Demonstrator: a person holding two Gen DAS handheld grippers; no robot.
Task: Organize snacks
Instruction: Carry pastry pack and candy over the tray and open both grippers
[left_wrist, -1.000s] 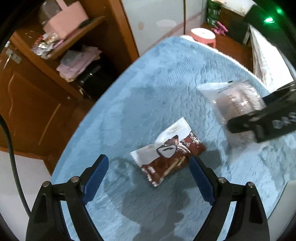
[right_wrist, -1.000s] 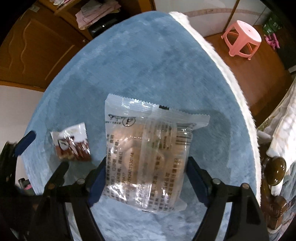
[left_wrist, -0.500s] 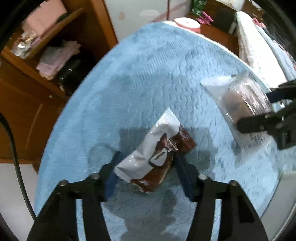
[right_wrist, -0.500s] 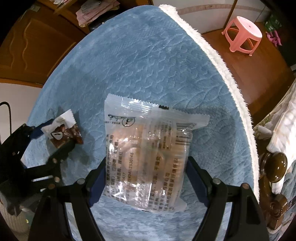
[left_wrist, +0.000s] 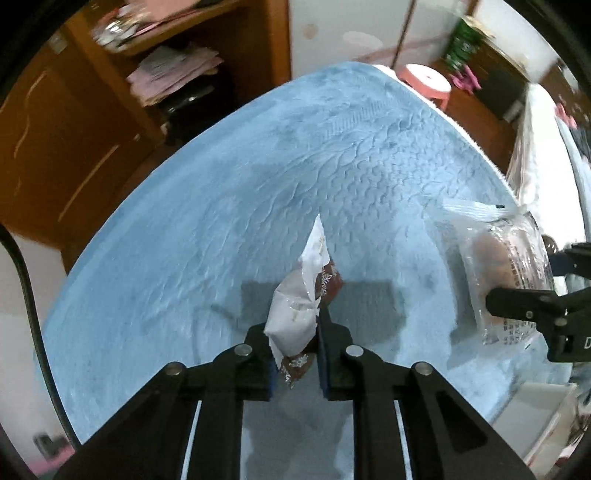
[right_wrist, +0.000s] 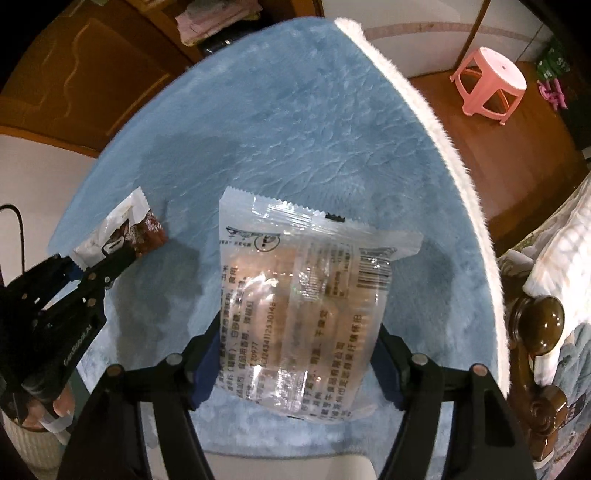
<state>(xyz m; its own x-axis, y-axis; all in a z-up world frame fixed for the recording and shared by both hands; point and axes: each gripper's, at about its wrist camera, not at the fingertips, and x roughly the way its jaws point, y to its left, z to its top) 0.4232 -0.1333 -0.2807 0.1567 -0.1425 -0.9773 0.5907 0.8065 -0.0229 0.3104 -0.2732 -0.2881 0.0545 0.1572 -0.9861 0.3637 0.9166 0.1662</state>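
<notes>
A brown-and-white snack packet (left_wrist: 301, 295) stands on edge between the blue pads of my left gripper (left_wrist: 295, 332). The jaws are closing and pinch it just above the blue plush cloth (left_wrist: 258, 166). The right wrist view shows the same packet (right_wrist: 118, 236) at the left, held by the left gripper (right_wrist: 86, 271). A larger clear packet of pale pastries (right_wrist: 303, 295) fills my right gripper (right_wrist: 295, 358). Those jaws are closing too, both pads press its sides and the film buckles. The clear packet (left_wrist: 506, 266) also appears at the right of the left wrist view.
The blue cloth has a white fringe edge (right_wrist: 436, 122) on the right. Beyond it stand a pink stool (right_wrist: 491, 81) on a wooden floor and a carved wooden bedpost (right_wrist: 543, 328). A wooden cabinet (left_wrist: 92, 110) with cluttered shelves is at the left. A white basket (right_wrist: 26, 443) sits at the lower left.
My left jaws went from wide open around the flat brown packet to pinching it, and the packet now stands on edge. The right jaws narrowed on the clear packet, which has buckled.
</notes>
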